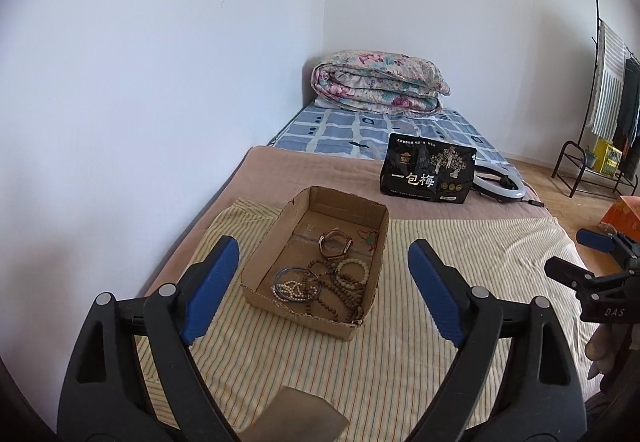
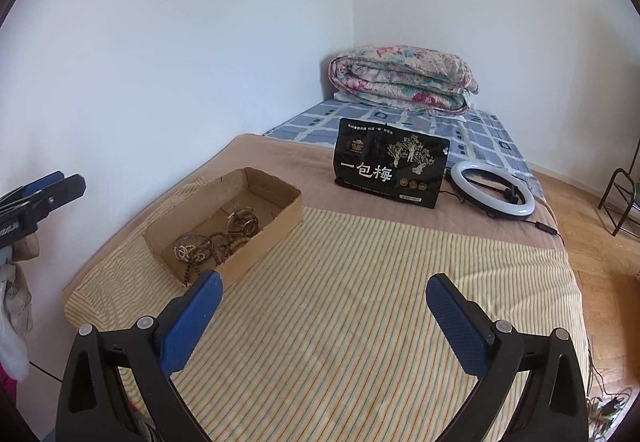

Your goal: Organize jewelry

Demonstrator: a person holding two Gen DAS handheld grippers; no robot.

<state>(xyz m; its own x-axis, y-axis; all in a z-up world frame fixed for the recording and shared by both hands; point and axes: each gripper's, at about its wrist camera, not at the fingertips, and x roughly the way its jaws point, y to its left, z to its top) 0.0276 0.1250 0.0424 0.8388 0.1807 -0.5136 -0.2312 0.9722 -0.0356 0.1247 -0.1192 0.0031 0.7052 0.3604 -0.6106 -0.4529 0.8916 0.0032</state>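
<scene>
At the centre of the left wrist view we find a shallow cardboard box [image 1: 316, 258] resting on a striped cloth [image 1: 360, 362] spread over the bed [image 1: 304, 166]. All the jewelry we can see lies inside it: a dark metal bangle [image 1: 296, 284] around a small pale bead strand [image 1: 290, 288] at the lower left of the box, a long brown bead string [image 1: 340, 296] heaped along the near wall, a pale bead bracelet [image 1: 353, 271] just right of it, a watch [image 1: 335, 243] above them, and a small red-corded charm [image 1: 370, 238] toward the upper right. The brown string overlaps the bangle and the pale bracelet; the watch and the charm lie apart.

We record the left gripper [image 1: 324, 262] spread wide and empty, hanging above and before the box. The right gripper [image 2: 324, 294] is likewise released and empty, over bare cloth to the right of the box.

We judge the scene fits two stages: pieces gathered in the box and awaiting sorting, or pieces already collected there as the finished result. Should a piece be handled, we advise pinching a single loop clear of the tangle, steadying the light box against sliding, and lifting slowly so neighbouring strands do not drag along.

A black printed pouch [image 2: 390, 164] and a ring light [image 2: 494, 194] stand in the upper right, well apart.
</scene>
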